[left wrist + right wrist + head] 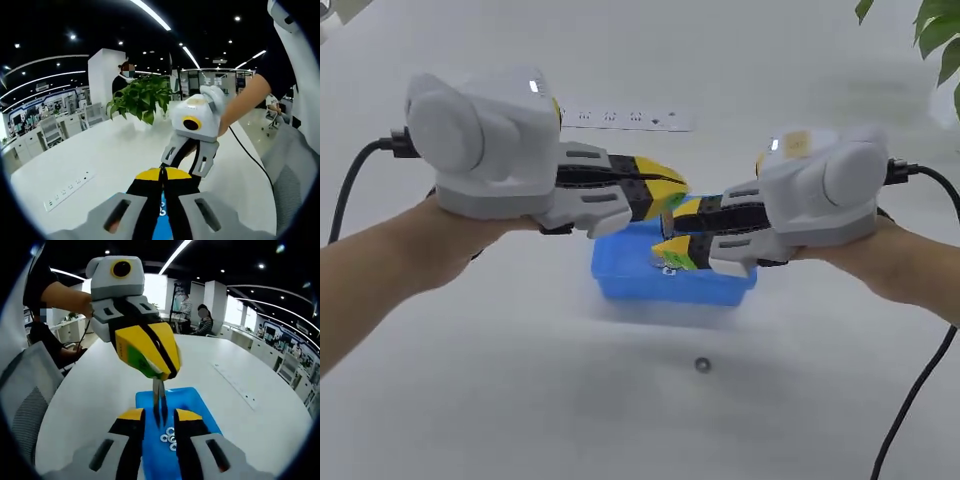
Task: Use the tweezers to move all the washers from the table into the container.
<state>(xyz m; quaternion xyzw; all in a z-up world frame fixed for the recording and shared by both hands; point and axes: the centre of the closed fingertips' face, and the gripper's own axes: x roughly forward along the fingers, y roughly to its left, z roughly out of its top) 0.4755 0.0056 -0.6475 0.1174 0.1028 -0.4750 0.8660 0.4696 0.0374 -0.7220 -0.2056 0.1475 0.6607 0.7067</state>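
Nearest, one small metal washer [702, 365] lies on the white counter [520, 400], apart from the blue plastic container [640, 288]. The right gripper view adds loose washers [170, 436] inside it, beneath thin metal tweezers [159, 395] pinched in the right tool [160, 412]. The left tool [672, 185], facing it, has jaws pressed together.

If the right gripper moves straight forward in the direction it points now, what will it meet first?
Most likely the left gripper: its yellow tips sit right ahead of the right gripper, just beyond the tweezers between its jaws. The gap is hard to judge.
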